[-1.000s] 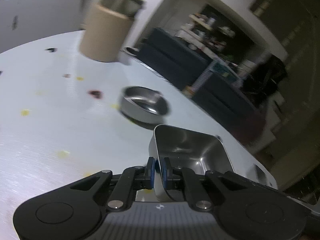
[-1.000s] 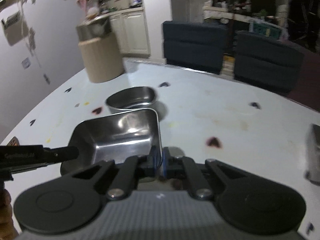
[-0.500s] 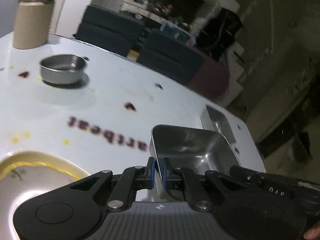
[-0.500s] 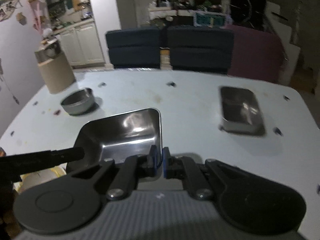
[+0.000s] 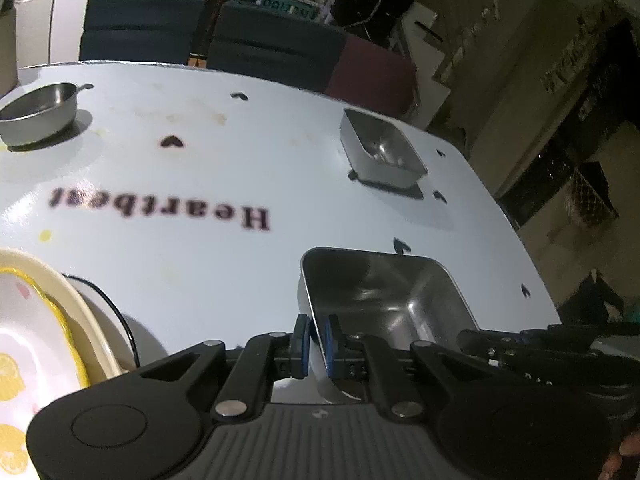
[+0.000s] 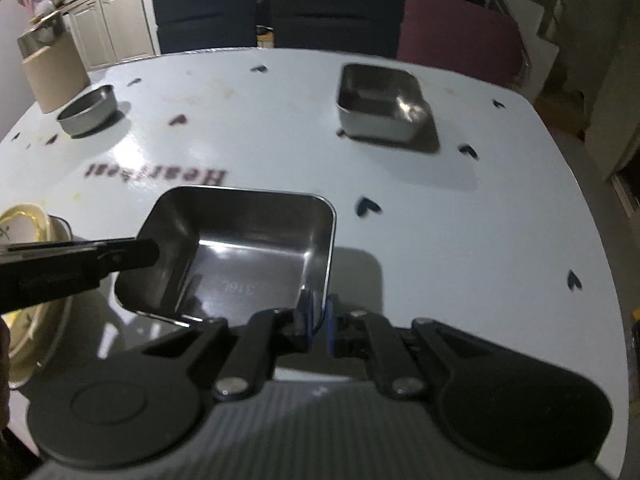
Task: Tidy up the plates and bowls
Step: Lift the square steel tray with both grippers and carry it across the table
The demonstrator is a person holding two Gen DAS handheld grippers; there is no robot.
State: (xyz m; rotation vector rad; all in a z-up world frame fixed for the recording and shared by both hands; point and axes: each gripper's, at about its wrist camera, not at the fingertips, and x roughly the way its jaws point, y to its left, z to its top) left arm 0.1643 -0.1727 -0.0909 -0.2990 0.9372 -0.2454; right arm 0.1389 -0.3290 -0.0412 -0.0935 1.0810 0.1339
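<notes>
Both wrist views look down along tongs, close over table point(image 5: 240, 168); share held tray point(image 6: 248, 248) (opposite rims).

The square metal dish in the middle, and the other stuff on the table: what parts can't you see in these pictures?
- Square steel dish: its underside is hidden in both views, so whether it touches the table is unclear.
- Left hand-held gripper in the right wrist view: the frame's left edge cuts it off, and its tip hides part of the dish rim.
- Lemon-print plate: cut off by the left wrist view's edge.
- Round steel bowl: inside too dark.
- "Heartbeat" lettering: blurred in the right wrist view.
</notes>
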